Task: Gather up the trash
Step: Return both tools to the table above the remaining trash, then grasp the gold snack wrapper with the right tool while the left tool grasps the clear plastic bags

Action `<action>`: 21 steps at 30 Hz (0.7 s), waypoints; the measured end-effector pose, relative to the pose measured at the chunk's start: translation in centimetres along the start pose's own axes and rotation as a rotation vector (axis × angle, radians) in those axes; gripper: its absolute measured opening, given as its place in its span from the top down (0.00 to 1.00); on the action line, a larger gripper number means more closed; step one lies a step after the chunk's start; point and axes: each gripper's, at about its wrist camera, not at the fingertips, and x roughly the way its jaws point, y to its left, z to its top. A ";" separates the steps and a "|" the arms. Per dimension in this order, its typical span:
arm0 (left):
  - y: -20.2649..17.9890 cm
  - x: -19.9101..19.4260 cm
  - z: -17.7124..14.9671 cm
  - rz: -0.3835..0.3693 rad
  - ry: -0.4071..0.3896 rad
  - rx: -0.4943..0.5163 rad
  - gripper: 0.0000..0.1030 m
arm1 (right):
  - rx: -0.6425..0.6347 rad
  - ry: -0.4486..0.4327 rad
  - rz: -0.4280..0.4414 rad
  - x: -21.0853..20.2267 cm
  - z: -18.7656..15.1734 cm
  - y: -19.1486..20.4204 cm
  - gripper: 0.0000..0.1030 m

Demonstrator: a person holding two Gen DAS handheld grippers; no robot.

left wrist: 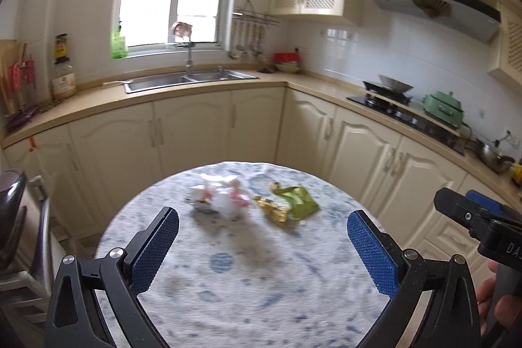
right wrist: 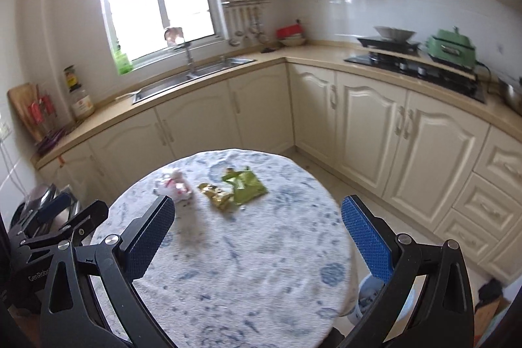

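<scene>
Approaching the litter is the step in hand as I judge it: both tools hover above the near half of the round table with the blue-and-white patterned cloth (left wrist: 228, 282), and nothing is gripped yet. My left gripper (left wrist: 262, 245) has its blue pads spread wide and empty; my right gripper (right wrist: 257, 237) is equally wide and empty. The trash lies at the far side of the cloth, well apart from both tools: a crumpled white-and-pink wrapper (left wrist: 225, 196) on the left, a crumpled gold foil wrapper (left wrist: 273, 209) in the middle, and a flat green foil packet (left wrist: 298, 199) on the right, the gold and green pieces touching or overlapping. A white and blue container (right wrist: 370, 292) shows past the right table edge, low down; I judge it may be the bin, but cannot confirm. To do this well, I would assign the white-and-pink piece to the left tool and the gold wrapper to the right, descend with pads straddling each bunched crest, and close above the cloth so the fabric is not pinched. The flat green packet offers little height; I would take it by its raised, torn far edge.
</scene>
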 end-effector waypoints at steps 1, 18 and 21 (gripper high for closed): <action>0.5 -0.2 -0.2 0.013 0.001 -0.006 0.01 | -0.019 0.003 0.013 0.5 0.0 1.1 0.00; 5.1 8.3 1.3 0.125 0.119 -0.091 0.01 | -0.179 0.172 0.117 12.5 -0.3 8.3 0.00; 5.7 11.6 1.7 0.122 0.158 -0.086 0.01 | -0.165 0.241 0.105 16.4 -1.1 7.6 0.02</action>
